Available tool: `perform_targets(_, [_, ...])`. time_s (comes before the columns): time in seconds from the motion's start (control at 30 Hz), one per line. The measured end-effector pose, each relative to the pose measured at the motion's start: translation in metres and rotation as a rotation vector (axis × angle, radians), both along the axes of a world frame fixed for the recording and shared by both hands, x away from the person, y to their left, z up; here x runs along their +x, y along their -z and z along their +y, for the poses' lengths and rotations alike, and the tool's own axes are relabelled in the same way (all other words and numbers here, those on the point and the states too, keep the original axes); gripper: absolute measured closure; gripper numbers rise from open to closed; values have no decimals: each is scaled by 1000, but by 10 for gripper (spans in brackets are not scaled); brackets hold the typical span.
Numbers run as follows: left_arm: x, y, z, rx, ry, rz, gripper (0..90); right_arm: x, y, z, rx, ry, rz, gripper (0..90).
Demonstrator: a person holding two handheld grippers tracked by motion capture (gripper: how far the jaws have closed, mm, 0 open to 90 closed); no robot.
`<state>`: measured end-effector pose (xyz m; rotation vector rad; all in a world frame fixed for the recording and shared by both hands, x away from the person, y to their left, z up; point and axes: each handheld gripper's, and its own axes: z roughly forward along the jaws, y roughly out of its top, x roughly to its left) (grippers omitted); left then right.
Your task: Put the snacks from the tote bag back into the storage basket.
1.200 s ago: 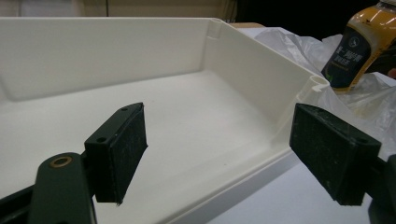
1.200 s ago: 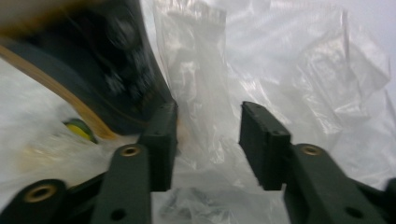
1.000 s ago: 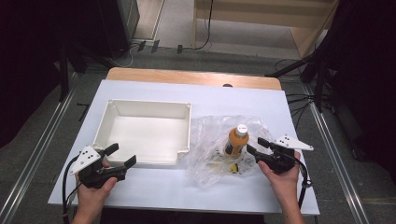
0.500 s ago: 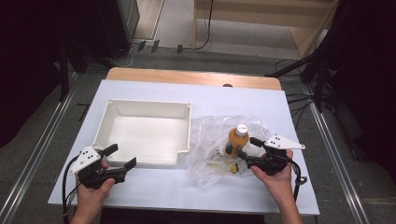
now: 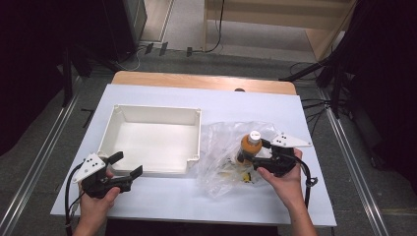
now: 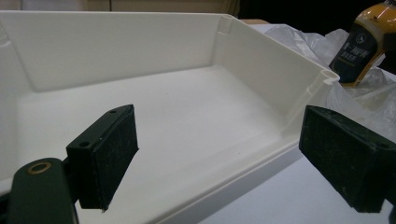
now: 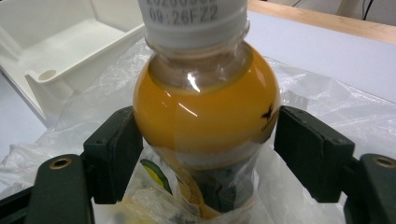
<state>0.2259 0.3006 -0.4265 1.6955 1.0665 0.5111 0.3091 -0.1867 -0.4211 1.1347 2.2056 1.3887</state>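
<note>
Standing upright just right of the white tray (image 5: 152, 140), an orange-filled bottle (image 5: 250, 147) with a white cap rises out of a crumpled clear plastic bag (image 5: 223, 157). Bag lies on the white table (image 5: 162, 201) against the tray's right wall. Right gripper (image 5: 259, 153) sits on the bottle's far side from the tray, held by a hand (image 5: 285, 179). Its own view shows the jaws spread either side of the bottle (image 7: 205, 112), pads (image 7: 116, 149) touching or just short of the sides; cannot tell if they press. Date code printed on the cap. Left gripper (image 5: 125, 164) rests at the tray's near left corner, jaws wide apart with nothing between them, aimed over the tray's near rim (image 6: 261, 163) toward its bare floor.
</note>
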Motion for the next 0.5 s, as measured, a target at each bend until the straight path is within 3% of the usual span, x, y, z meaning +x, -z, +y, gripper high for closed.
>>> perform_targets(0.5, [1,-1,1,-4,1,-3,124,11,-7,7,-34,-18,33,239])
